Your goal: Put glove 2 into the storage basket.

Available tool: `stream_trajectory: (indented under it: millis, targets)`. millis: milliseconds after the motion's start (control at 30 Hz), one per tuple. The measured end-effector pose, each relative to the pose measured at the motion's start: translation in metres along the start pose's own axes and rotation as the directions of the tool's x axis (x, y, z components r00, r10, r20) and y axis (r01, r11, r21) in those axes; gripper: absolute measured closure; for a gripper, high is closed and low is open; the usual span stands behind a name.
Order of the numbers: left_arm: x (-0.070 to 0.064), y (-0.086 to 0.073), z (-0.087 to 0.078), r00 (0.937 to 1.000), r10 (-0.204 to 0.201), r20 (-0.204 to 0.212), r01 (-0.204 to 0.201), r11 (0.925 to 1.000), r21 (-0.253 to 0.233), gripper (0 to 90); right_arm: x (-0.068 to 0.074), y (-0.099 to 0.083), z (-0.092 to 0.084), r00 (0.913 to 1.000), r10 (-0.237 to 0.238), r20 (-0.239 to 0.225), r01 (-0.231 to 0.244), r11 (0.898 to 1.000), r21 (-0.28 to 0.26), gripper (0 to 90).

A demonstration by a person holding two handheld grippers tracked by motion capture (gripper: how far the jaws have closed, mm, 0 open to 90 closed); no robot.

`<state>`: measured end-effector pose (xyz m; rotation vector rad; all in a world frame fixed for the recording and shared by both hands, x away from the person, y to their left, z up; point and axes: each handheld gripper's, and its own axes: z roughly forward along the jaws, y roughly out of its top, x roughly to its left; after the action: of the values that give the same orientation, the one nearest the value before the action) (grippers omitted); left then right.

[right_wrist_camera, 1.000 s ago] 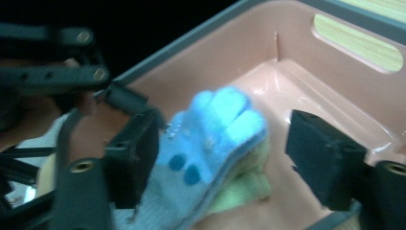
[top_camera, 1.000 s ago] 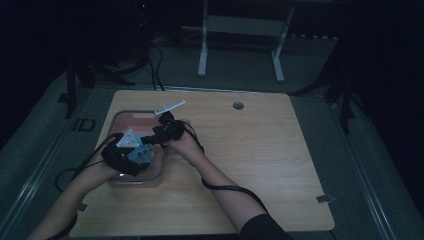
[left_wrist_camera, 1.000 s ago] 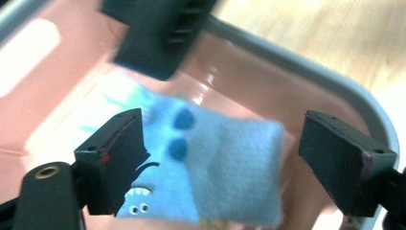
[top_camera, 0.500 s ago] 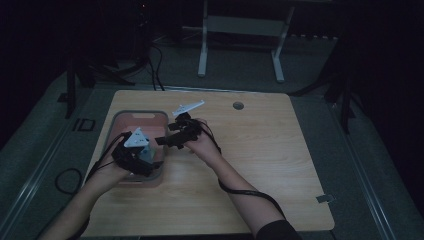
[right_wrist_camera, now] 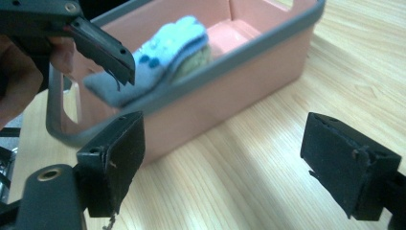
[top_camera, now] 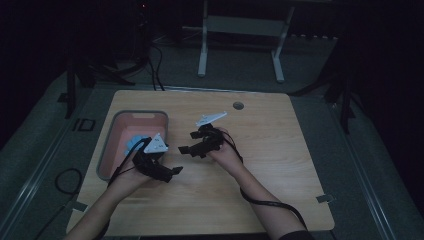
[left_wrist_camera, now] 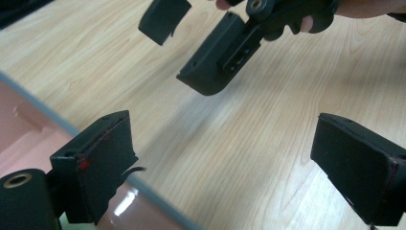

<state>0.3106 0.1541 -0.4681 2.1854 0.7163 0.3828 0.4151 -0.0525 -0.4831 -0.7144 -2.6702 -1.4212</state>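
Observation:
A pink bin with a grey rim stands at the left of the wooden table. Inside it lies a light blue soft item with darker blue spots. My left gripper hovers just right of the bin's near corner. Its jaws have just been opening and hold nothing. My right gripper hangs over bare wood right of the bin and faces its side wall. Its jaws have also just been opening and are open and empty. The two grippers face each other, close but apart.
A round hole sits near the table's far edge. A black cable trails from the right hand toward the near edge. A metal stand rises on the floor behind the table. Bare wood covers the right half.
Both hands have moved right, from over the bin to the wood beside it. The blue item now lies uncovered in the bin.

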Motion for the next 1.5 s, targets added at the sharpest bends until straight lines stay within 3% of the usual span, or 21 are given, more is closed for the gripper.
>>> stream_trajectory:
  millis: [300, 700, 867, 933, 967, 1067, 1500]
  targets:
    - [-0.02, 0.005, 0.021, 0.9979, 0.027, 0.058, -0.027, 0.9996, 0.0, 7.9, -0.011, -0.026, -0.015, 0.9995, 0.012, 0.029, -0.012, 1.0, 0.011, 15.4]
    - [-0.04, 0.008, 0.044, 0.9913, 0.064, 0.115, -0.065, 0.9979, 0.001, 7.9, -0.015, -0.057, -0.031, 0.9985, 0.021, 0.051, -0.022, 0.999, 0.025, 15.0]
    - [-0.049, 0.004, 0.058, 0.9834, 0.082, 0.162, -0.084, 0.9964, 0.008, 7.9, -0.016, -0.073, -0.04, 0.9975, 0.031, 0.064, -0.033, 0.999, 0.031, 15.0]
    - [-0.049, 0.004, 0.058, 0.9834, 0.082, 0.162, -0.084, 0.9964, 0.008, 7.9, -0.016, -0.076, -0.041, 0.9972, 0.034, 0.067, -0.036, 0.999, 0.027, 15.0]
    - [-0.055, 0.002, 0.067, 0.9785, 0.107, 0.177, -0.109, 0.9941, 0.001, 7.9, -0.017, -0.083, -0.045, 0.9968, 0.04, 0.069, -0.042, 0.999, 0.021, 15.0]
    - [-0.059, 0.001, 0.073, 0.9752, 0.105, 0.194, -0.108, 0.9942, 0.0, 7.9, -0.018, -0.09, -0.049, 0.9968, 0.042, 0.068, -0.044, 0.999, 0.022, 14.7]
    - [-0.069, -0.007, 0.092, 0.9673, 0.121, 0.222, -0.12, 0.9926, -0.019, 7.9, -0.023, -0.118, -0.065, 0.9945, 0.071, 0.077, -0.073, 0.997, 0.025, 14.6]
